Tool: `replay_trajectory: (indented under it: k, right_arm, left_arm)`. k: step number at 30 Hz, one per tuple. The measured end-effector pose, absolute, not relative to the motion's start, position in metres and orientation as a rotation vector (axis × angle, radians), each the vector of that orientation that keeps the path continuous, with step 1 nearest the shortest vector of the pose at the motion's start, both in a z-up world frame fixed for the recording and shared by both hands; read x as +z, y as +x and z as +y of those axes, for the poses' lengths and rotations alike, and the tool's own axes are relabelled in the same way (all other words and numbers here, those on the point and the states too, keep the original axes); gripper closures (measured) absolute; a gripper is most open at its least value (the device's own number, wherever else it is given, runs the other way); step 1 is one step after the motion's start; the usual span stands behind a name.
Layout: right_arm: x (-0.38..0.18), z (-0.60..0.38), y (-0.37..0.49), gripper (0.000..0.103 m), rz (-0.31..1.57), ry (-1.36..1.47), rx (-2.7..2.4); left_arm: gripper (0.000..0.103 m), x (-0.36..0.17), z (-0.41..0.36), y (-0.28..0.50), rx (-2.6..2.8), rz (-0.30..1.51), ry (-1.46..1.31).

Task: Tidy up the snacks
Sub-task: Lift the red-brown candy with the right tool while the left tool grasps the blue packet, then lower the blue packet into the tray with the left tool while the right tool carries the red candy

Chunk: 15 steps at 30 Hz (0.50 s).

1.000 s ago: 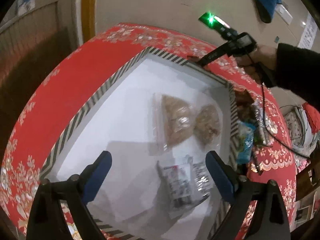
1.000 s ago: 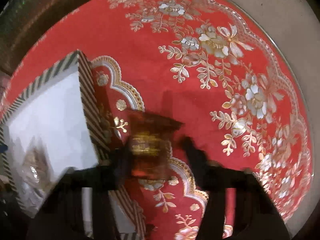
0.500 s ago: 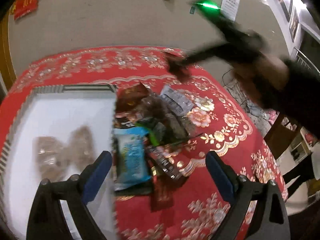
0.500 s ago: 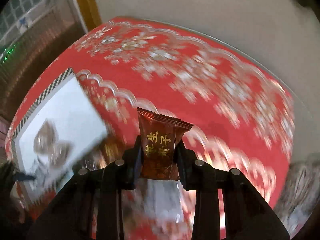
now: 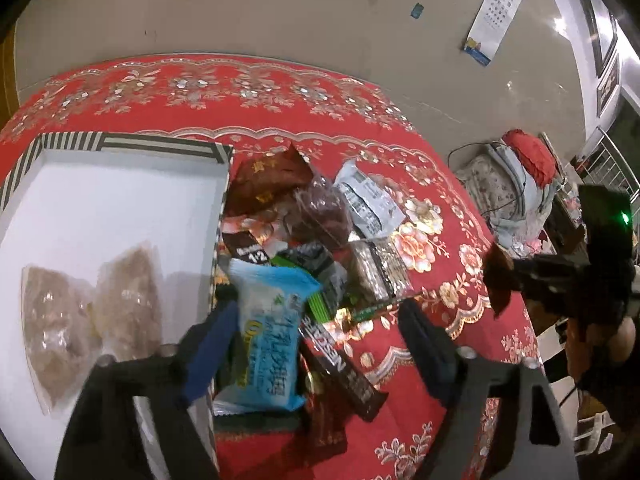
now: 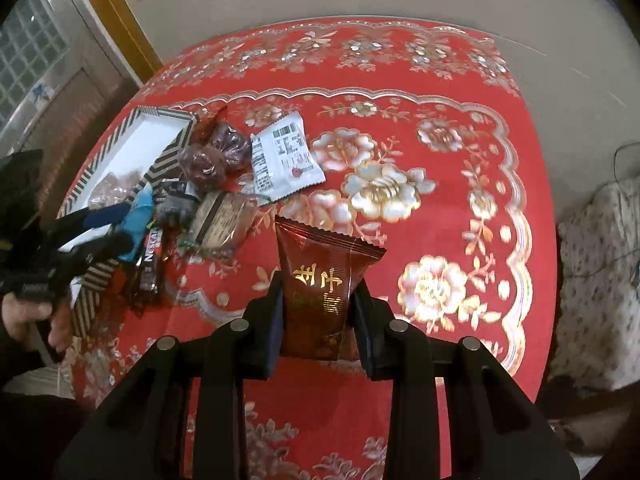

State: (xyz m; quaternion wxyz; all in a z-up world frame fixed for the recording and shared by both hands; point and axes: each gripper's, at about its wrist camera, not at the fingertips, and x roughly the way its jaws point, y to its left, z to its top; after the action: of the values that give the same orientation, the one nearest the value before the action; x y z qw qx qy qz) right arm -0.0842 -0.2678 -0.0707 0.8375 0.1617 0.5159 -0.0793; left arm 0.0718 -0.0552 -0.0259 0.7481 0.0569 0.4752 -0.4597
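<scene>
Red packet between right jaws

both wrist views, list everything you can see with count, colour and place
striped-rim white box: one, black-and-white rim, on the table's left part
clear packs of brown snacks: two, inside the box
red floral tablecloth: one, red with gold flowers, covering the table
light blue snack pack: one, in the pile beside the box
dark Nescafe stick: one, in the pile
white barcode sachet: one, at the pile's far edge
dark red gold-lettered packet: one, held above the cloth
left gripper: blue pads, jaws just closing over the pile, gripping nothing
right gripper: shut on the dark red packet
</scene>
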Motion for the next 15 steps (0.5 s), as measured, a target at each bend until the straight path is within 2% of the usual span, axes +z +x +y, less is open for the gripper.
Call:
replay_trajectory:
  k: [2,4,5,9,10,11,15]
  right_arm:
    - [-0.070,-0.266,-0.086,0.073,1.086,0.353,-0.163]
    - [-0.068,-0.261,-0.086,0.073,1.074,0.359,-0.160]
    - [-0.067,-0.259,-0.086,0.073,1.069,0.361,-0.156]
    - [-0.062,-0.253,-0.083,0.073,1.052,0.357,-0.142]
    - [-0.061,-0.252,-0.083,0.073,1.051,0.355,-0.140]
    - [-0.062,-0.251,-0.083,0.073,1.051,0.357,-0.137]
    - [-0.063,-0.249,-0.083,0.073,1.058,0.359,-0.132]
  left_arm:
    - [0.045,-0.028,-0.058,0.076,-1.017,1.089,0.106]
    - [0.048,-0.033,-0.059,0.076,-1.003,1.109,0.129]
    - [0.056,-0.037,-0.059,0.074,-0.986,1.117,0.161]
    - [0.057,-0.036,-0.061,0.068,-0.966,1.115,0.199]
    - [0.061,-0.036,-0.061,0.067,-0.968,1.117,0.197]
    - [0.071,-0.036,-0.060,0.066,-0.964,1.115,0.203]
    - [0.072,-0.036,-0.056,0.059,-0.965,1.110,0.212]
